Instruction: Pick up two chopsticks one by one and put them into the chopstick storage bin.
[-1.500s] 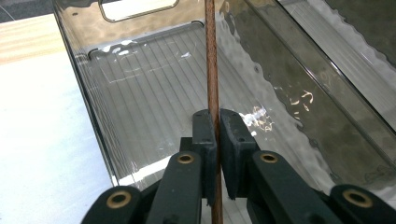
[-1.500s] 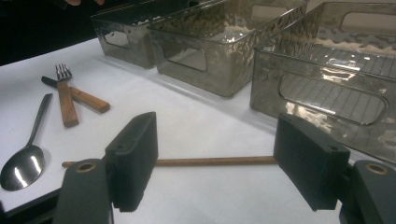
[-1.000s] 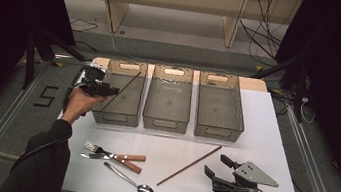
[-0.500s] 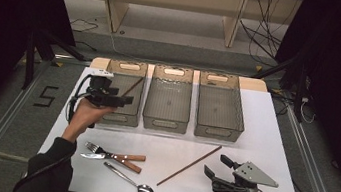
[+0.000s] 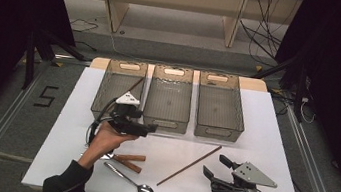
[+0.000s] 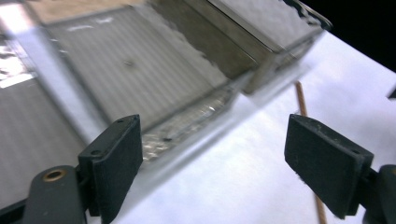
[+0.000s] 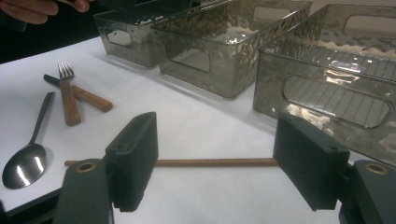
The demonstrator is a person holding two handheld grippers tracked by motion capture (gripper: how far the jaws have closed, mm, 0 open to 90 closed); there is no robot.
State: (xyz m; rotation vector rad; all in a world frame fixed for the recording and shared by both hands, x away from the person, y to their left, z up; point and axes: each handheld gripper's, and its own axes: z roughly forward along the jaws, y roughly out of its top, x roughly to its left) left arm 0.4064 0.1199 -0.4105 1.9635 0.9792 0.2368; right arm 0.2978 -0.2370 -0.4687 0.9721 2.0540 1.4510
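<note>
From the high view, three smoky clear bins stand side by side at the far part of the white table [image 5: 278, 141]: the left bin [image 5: 106, 92] holds a thin brown stick [image 5: 135, 85] leaning in its far right corner, while the middle bin [image 5: 170, 96] and the right bin [image 5: 220, 103] look bare inside. The left gripper [image 5: 146, 128] hangs just in front of the left and middle bins, jaws spread and holding nothing. A second brown stick [image 5: 189, 165] lies slanted on the table between the two grippers, and the right gripper [image 5: 214, 167] sits near its closer end, jaws apart and empty. A fork [image 5: 114, 157], a wooden-handled utensil [image 5: 129, 165] and a spoon [image 5: 132, 181] lie at the near left. In the left gripper view, the black jaws stand wide open over the tabletop, with blurred bin walls ahead and the loose stick running just beside the right-hand jaw. In the right gripper view, the jaws are wide apart with the stick lying across the table beyond them, untouched; the bins behind show ribbed floors with nothing in them that I can make out, and the cutlery lies to the left.
</note>
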